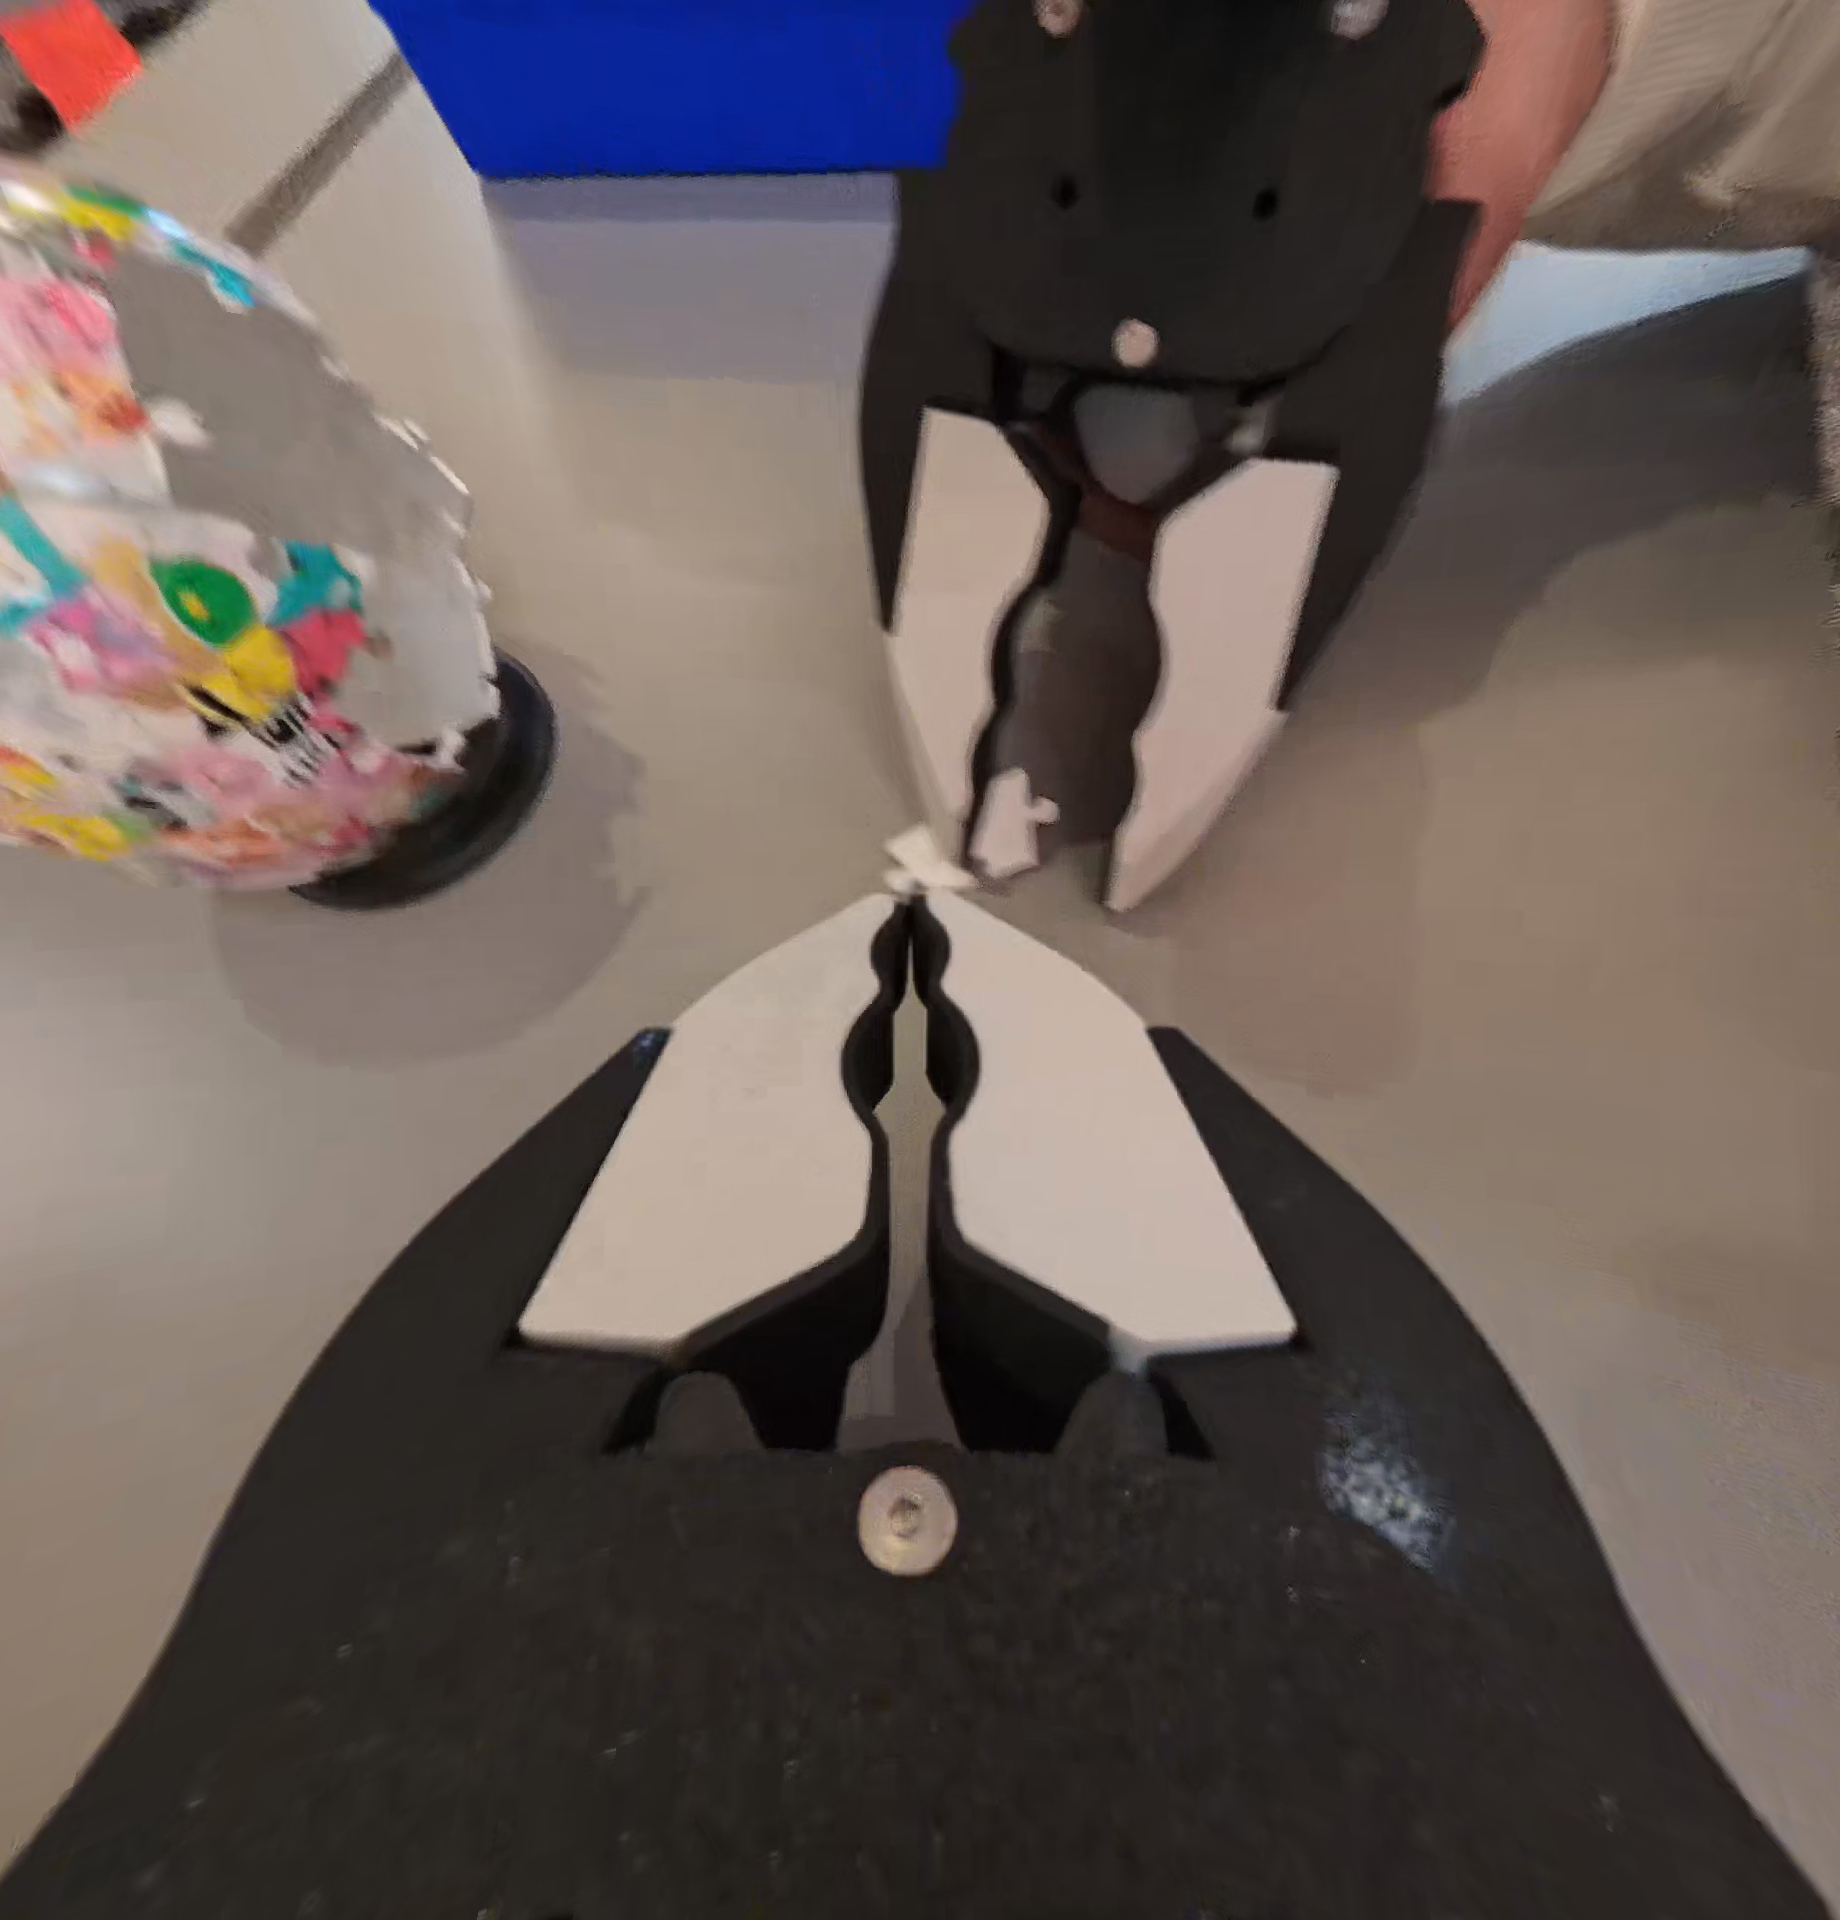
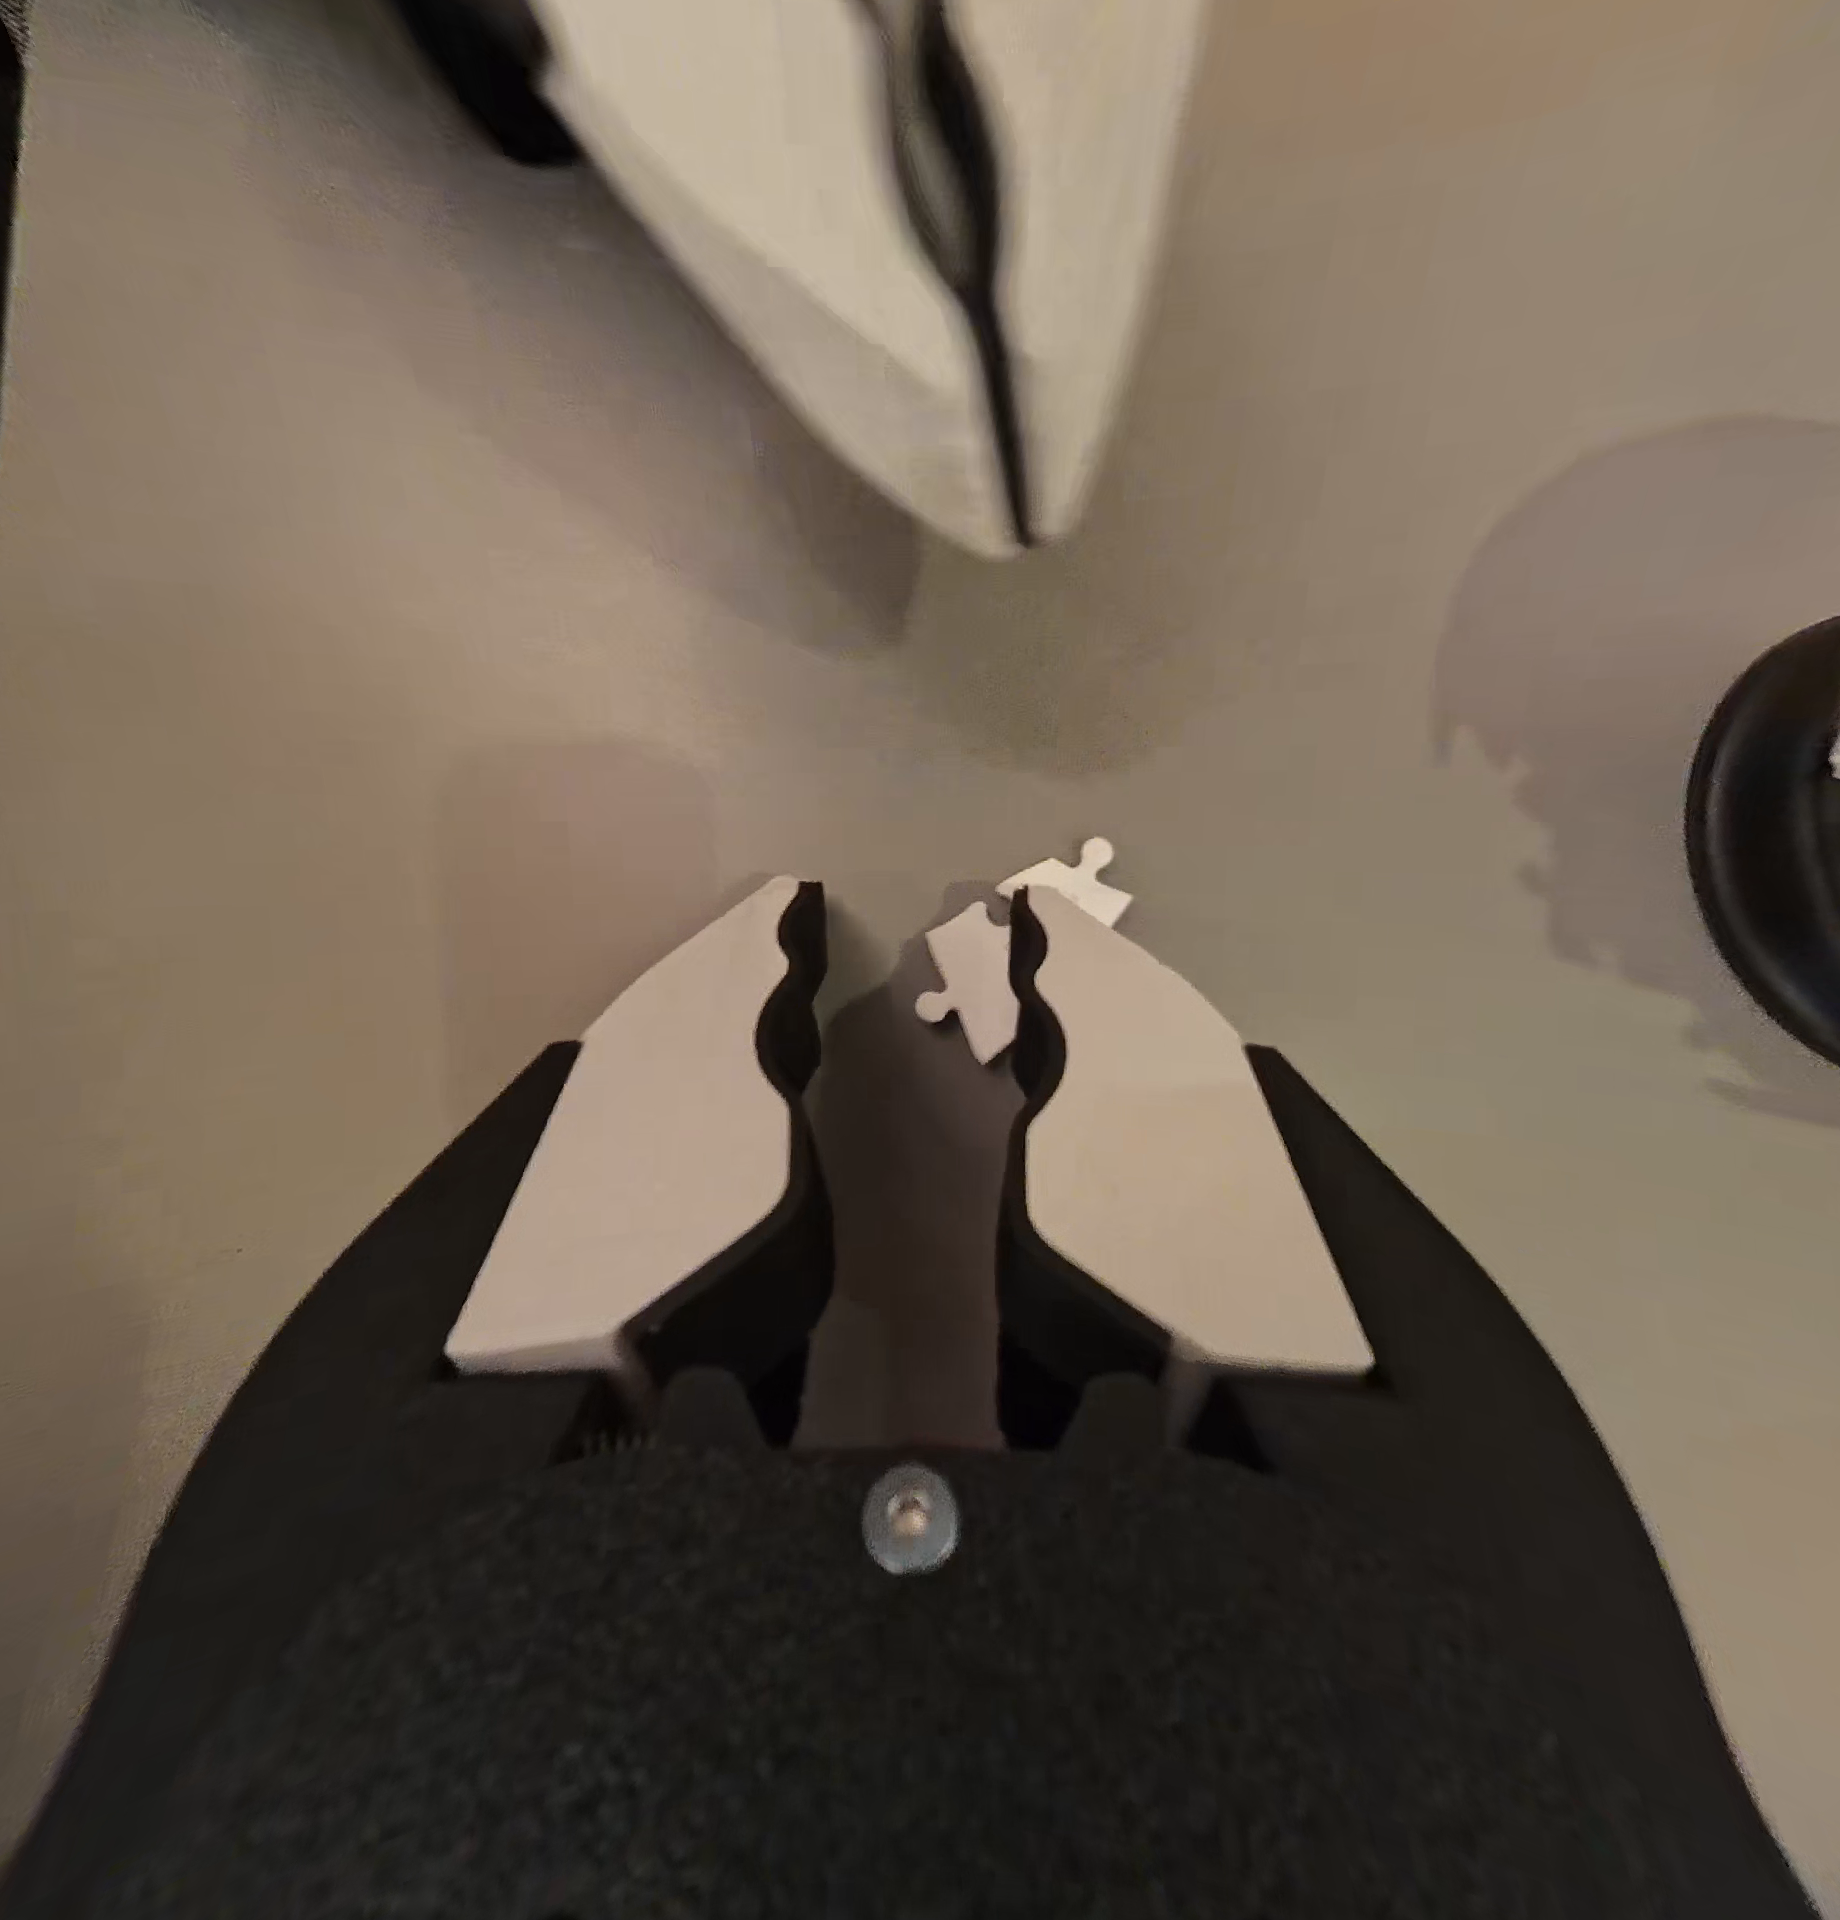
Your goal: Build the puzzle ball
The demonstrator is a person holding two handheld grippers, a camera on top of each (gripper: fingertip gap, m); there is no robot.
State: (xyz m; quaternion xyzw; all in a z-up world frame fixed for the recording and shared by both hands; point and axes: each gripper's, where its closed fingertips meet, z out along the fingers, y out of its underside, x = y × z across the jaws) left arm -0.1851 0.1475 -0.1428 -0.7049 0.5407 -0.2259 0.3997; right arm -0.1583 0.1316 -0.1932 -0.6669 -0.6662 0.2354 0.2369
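The left gripper (image 1: 908, 906) has its two white fingers pressed together at the tips, with nothing visibly clamped between them; the tips sit just short of a small white puzzle piece (image 1: 926, 864) lying on the pale grey table (image 1: 687, 520), and whether they touch it cannot be told. The right gripper (image 2: 916, 902) stands with its jaws parted and nothing in its grasp. In the right wrist view two white pieces lie face down on the table at its fingertips: one piece (image 2: 963, 961) sits in the gap between the fingers, close against the inner edge of the right-hand finger, and the other (image 2: 1072, 883) lies just beyond that finger's tip, the two touching or nearly so. The partly built puzzle ball (image 1: 168, 540), bright with many colours and open on one side so its plain grey-white inner shell shows, rests on a black ring stand (image 1: 480, 790) to the left of the left gripper, well apart from the loose pieces. A blue box (image 1: 677, 83) stands at the far edge of the table, and a person's hand (image 1: 1518, 187) in a light sleeve holds the right gripper.
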